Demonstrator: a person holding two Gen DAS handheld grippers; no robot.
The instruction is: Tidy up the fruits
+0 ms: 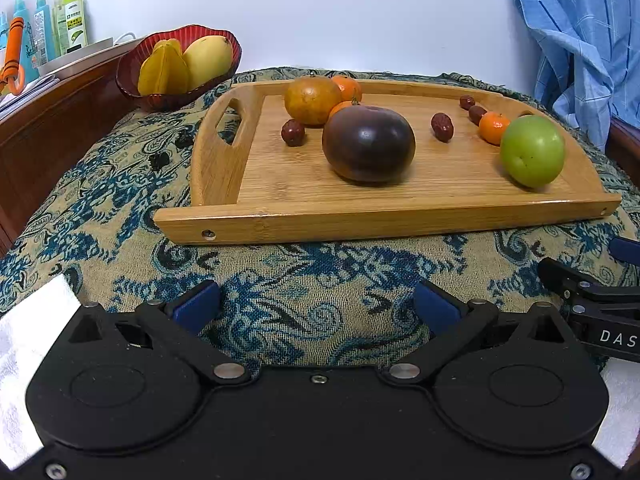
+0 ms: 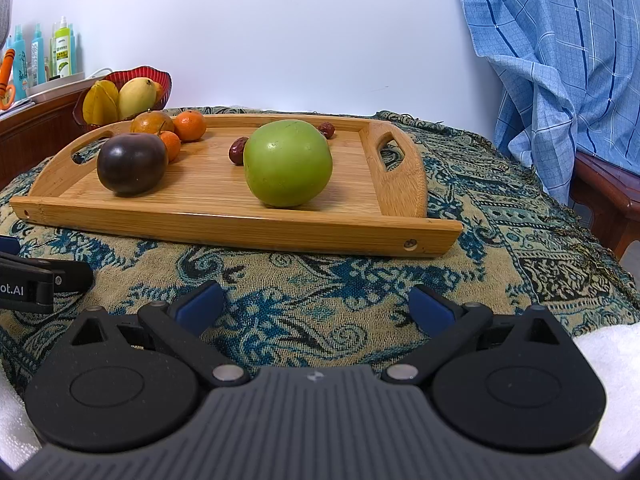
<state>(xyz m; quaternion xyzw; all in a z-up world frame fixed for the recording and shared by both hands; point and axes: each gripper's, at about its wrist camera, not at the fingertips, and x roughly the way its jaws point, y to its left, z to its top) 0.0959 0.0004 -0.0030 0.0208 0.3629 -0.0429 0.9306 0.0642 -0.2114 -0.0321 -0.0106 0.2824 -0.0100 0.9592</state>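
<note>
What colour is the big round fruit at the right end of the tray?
Green. The green fruit shows best in the right wrist view.

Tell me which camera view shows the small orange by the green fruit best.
The left wrist view. There the small orange sits in plain sight on the wooden tray, just behind and left of the green fruit. In the right wrist view the green fruit stands in front and that orange cannot be seen.

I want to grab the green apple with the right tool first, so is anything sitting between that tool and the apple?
Only the tray's low front rim lies between the open right tool and the green apple. No fruit is in front of it; the nearest red date sits behind the apple's left side.
</note>
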